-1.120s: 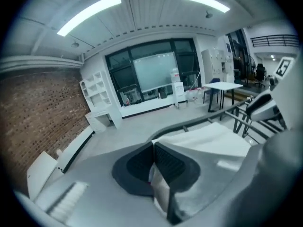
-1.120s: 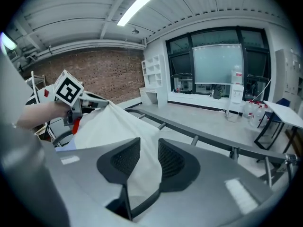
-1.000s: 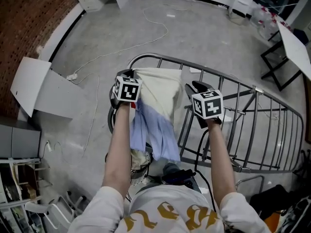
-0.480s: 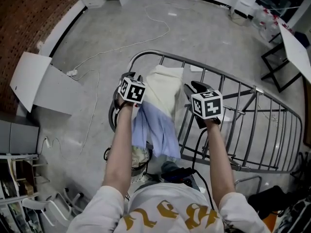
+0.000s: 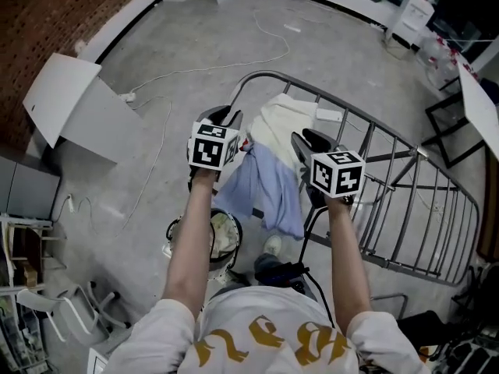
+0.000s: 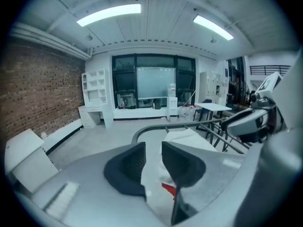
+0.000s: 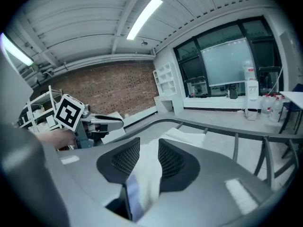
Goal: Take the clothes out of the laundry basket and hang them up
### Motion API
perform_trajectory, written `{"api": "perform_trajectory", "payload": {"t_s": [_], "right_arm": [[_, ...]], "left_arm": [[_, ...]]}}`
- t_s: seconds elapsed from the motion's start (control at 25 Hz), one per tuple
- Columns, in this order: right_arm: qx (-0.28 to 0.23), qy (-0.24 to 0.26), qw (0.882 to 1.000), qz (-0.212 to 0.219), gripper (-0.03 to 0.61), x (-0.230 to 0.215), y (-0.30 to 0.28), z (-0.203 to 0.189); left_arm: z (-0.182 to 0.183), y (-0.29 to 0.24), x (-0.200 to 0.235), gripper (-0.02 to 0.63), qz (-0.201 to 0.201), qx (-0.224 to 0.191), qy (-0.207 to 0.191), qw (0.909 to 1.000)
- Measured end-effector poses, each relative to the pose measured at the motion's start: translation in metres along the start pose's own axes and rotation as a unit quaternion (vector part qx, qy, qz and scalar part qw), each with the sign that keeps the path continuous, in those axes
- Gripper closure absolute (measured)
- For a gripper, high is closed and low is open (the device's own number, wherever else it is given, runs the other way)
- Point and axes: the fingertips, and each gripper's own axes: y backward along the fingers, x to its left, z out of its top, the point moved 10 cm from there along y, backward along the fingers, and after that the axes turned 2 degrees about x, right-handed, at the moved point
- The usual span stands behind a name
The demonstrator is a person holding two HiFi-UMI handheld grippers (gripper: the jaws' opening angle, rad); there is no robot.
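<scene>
Grey concrete floor, red brick wall. A soft cream and light blue cloth hangs over the grey metal drying rack. The left gripper and the right gripper each clench their fingers on it.

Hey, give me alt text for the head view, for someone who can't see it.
Seen from above, a person's left gripper and right gripper both clamp a cream and pale blue garment draped over a grey metal drying rack. A round laundry basket sits on the concrete floor below.
</scene>
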Motion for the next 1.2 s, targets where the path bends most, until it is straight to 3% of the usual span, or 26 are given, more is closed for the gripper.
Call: {"api": "perform_trajectory", "payload": {"t_s": [0.16, 0.32, 0.36, 0.44, 0.52, 0.84, 1.04, 1.2], "right_arm": [[-0.031, 0.000, 0.999, 0.025, 0.432, 0.047, -0.001, 0.002], [-0.033, 0.023, 0.998, 0.039, 0.410, 0.094, -0.005, 0.000], [-0.039, 0.019, 0.998, 0.049, 0.429, 0.106, -0.006, -0.001], [-0.060, 0.004, 0.996, 0.069, 0.542, 0.131, -0.008, -0.003], [-0.076, -0.004, 0.994, 0.085, 0.552, 0.157, -0.010, -0.005], [-0.058, 0.014, 0.989, 0.139, 0.552, 0.250, -0.028, -0.030], [-0.046, 0.068, 0.988, 0.130, 0.551, 0.302, -0.035, -0.050], [-0.001, 0.101, 0.982, 0.160, 0.464, 0.338, -0.048, -0.073]], "left_arm": [[-0.010, 0.058, 0.021, 0.489, -0.013, -0.066, 0.053, 0.9963], [-0.023, 0.117, 0.042, 0.492, -0.030, -0.135, 0.089, 0.9864], [-0.029, 0.132, 0.046, 0.492, -0.036, -0.151, 0.099, 0.9830], [-0.041, 0.164, 0.055, 0.530, -0.052, -0.187, 0.126, 0.9730], [-0.055, 0.196, 0.064, 0.543, -0.049, -0.211, 0.144, 0.9657], [-0.129, 0.282, 0.106, 0.525, 0.008, -0.202, 0.166, 0.9652], [-0.174, 0.315, 0.126, 0.520, 0.034, -0.192, 0.183, 0.9635], [-0.221, 0.334, 0.131, 0.517, 0.051, -0.170, 0.214, 0.9605]]}}
